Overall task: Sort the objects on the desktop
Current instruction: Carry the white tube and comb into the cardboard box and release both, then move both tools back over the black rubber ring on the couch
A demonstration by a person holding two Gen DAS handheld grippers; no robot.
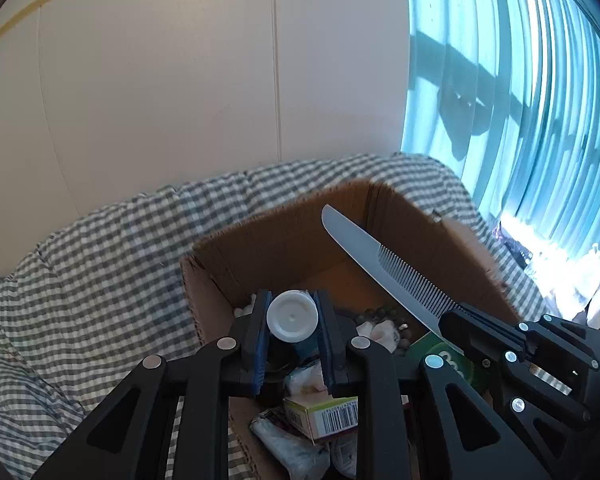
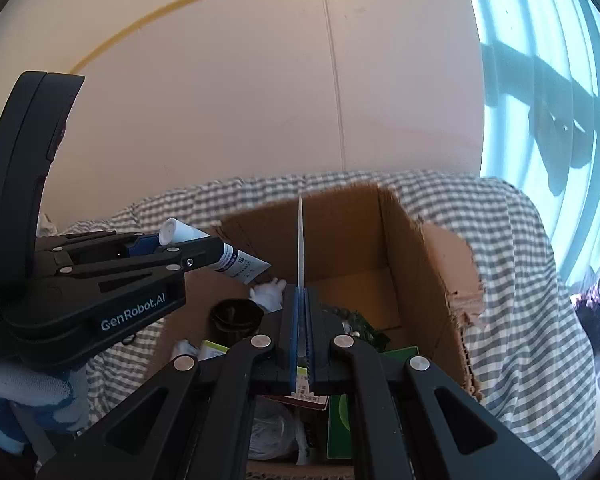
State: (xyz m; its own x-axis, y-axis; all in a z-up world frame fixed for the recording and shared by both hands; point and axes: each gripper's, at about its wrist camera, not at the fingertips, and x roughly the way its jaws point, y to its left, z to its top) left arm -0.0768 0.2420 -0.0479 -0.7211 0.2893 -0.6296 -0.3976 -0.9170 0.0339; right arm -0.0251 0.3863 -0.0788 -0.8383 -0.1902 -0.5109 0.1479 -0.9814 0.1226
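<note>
My left gripper (image 1: 293, 322) is shut on a white-capped tube (image 1: 293, 316), held over the open cardboard box (image 1: 260, 240). The tube also shows in the right wrist view (image 2: 236, 258), white cap up, dark band and printed label. My right gripper (image 2: 301, 320) is shut on a white comb (image 2: 300, 240), seen edge-on and pointing away over the box. In the left wrist view the comb (image 1: 380, 264) slants up-left from the right gripper (image 1: 456, 320), teeth facing right.
The box (image 2: 432, 264) sits on a grey-and-white checked cloth (image 1: 100, 260). Inside lie a small barcoded carton (image 1: 324, 416), white wrapped items, a dark round container (image 2: 236, 314), beads and green packaging (image 2: 340, 424). A white wall stands behind, a bright curtained window at right.
</note>
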